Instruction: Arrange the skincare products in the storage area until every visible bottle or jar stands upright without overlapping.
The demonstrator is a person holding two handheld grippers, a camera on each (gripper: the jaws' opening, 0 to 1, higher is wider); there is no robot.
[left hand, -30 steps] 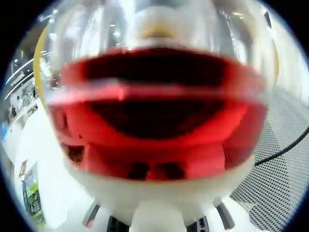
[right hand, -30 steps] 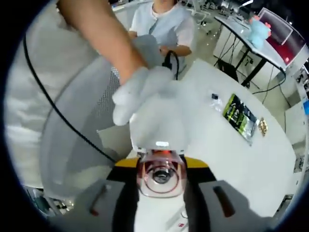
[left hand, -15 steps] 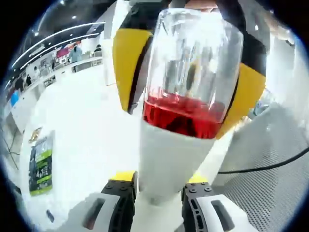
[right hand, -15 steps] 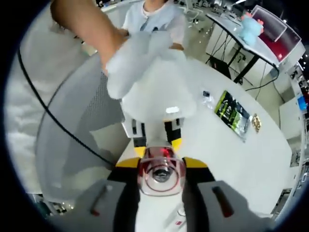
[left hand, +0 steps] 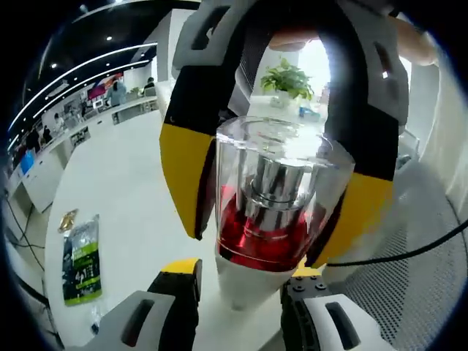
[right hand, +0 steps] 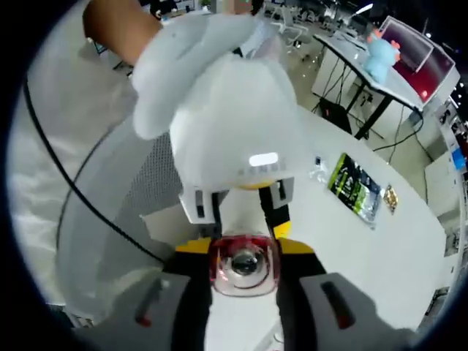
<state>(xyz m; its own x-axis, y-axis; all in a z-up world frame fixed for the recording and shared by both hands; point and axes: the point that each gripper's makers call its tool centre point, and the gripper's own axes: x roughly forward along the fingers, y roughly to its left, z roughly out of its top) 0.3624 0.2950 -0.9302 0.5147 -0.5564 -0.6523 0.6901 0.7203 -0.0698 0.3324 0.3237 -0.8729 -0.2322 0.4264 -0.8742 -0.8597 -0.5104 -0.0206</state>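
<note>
A: Where is the bottle [left hand: 272,212]?

B: Above the white bench [left hand: 124,197], between both tools. The left hand-held gripper [left hand: 239,292] clamps its white base; the right hand-held gripper [right hand: 243,272] pinches the clear cap end.

A: Room to move?

B: Open bench around a green packet [right hand: 356,186]; a mesh basket [right hand: 117,212] rim sits close beside.

A: Anything hidden?

B: The storage area itself; a gloved hand [right hand: 212,110] blocks much.

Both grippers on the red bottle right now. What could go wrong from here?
1. The bottle is pinched from both ends, the left gripper on its white end and the right gripper at its clear cap; opposing pulls could twist it loose.
2. It is held mid-air above the white table; a slip means a drop.
</note>
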